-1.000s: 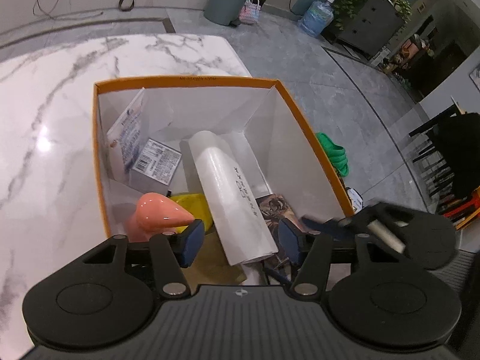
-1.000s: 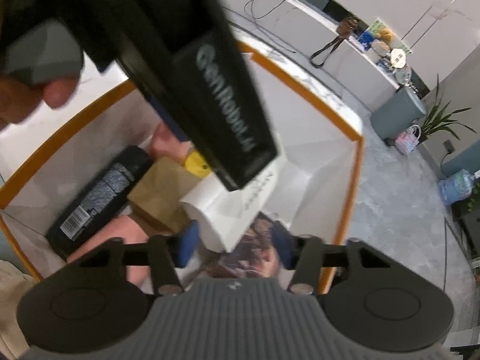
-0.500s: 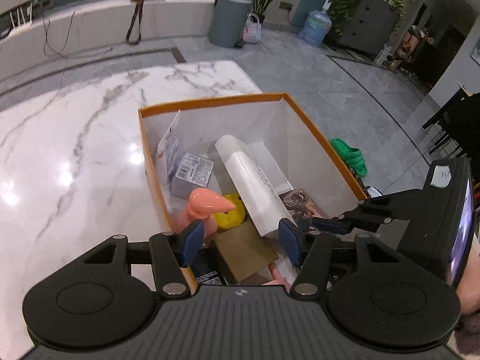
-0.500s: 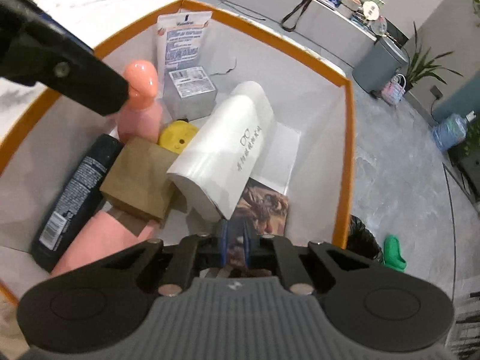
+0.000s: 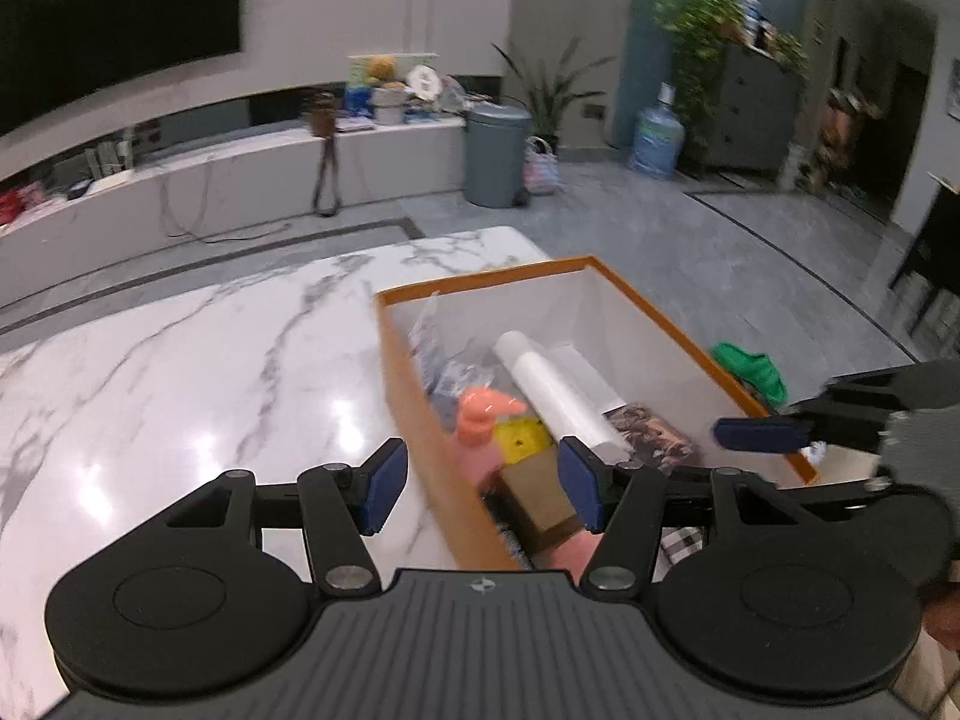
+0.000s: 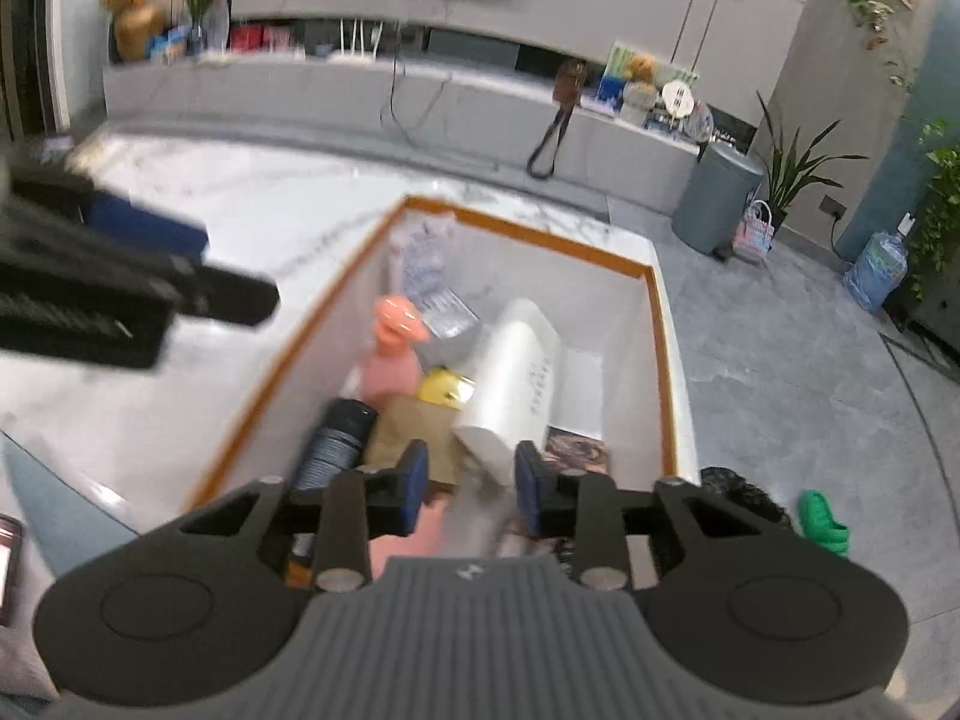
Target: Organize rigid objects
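An orange-rimmed white box [image 5: 660, 315] [image 6: 528, 234] stands on the marble table [image 5: 180, 390]. In it lie a pink bottle [image 6: 390, 354], a yellow item [image 6: 444, 387], a white roll [image 6: 516, 378], a black bottle [image 6: 336, 438], a brown carton [image 6: 408, 426], a dark picture card [image 6: 573, 444] and packets [image 6: 426, 258]. My left gripper [image 5: 480, 492] is open and empty above the box's left wall. My right gripper [image 6: 471, 492] hovers over the box's near end. Its jaws are opening, with only a grey blur between them.
Green slippers [image 5: 750, 369] [image 6: 822, 519] lie on the grey floor right of the table. A grey bin [image 5: 498, 156], a water jug [image 5: 657, 141] and plants stand farther back. A phone [image 6: 6, 564] rests at the table's near left edge.
Both grippers have risen and drawn back from inside the box. The left one swung left over the box's wall. The right one shut half a second ago and now stands parted.
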A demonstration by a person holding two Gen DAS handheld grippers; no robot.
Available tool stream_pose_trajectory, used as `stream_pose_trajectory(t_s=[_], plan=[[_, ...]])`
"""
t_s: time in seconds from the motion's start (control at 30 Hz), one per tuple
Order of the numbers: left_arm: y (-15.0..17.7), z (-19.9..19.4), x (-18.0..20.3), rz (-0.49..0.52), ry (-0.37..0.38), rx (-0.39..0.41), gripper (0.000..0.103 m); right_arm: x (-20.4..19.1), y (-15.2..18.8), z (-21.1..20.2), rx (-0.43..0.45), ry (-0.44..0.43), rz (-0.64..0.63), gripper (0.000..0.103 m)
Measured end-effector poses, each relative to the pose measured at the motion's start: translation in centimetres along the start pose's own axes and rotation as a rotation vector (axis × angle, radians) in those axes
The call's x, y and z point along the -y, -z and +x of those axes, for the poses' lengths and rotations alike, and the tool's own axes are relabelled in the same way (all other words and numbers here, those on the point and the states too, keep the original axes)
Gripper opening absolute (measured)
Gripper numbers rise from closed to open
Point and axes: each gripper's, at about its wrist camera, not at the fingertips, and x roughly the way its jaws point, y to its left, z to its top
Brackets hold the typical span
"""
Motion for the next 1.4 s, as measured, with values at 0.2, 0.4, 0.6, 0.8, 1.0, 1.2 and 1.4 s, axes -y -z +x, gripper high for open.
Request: stream_pose_trajectory(t_s=[0.2,0.4,0.6,0.8,1.0,1.2,1.4], plan=[[2.9,-1.5,-0.3,-0.050,-0.072,0.022,0.068,-2.0,1.7,-3.5,0.099,-0.015,0.092,0.052],[5.3,-3.9,0.2,-0.071,-0.162,0.111,0.081,-2.6,4.2,-6.2,0.201,0.029,0.186,0.064],[7.4,-5.4,0.5,-0.093,-0.208,0.160,0.087,-2.5,6.3,-6.9,0.246,0.072,0.271,0.089],[9.3,-5.5,1.7,-0.105,-0.229,0.138,0.095,-2.7,8.0,-6.4,0.216,0.104,0.292,0.096],[10.2,-4.1,2.7,-0.054,-0.227,0.077,0.094,-3.1,9.1,-5.7,0.184,0.110,0.273,0.097],[10.6,-4.4,2.5,-0.073,-0.241,0.080,0.094,-3.0,9.6,-5.5,0.176,0.109,0.271,0.097],[10.6,-4.3,2.4,-0.074,-0.237,0.077,0.094,-3.1,9.6,-5.4,0.177,0.112,0.262,0.098]])
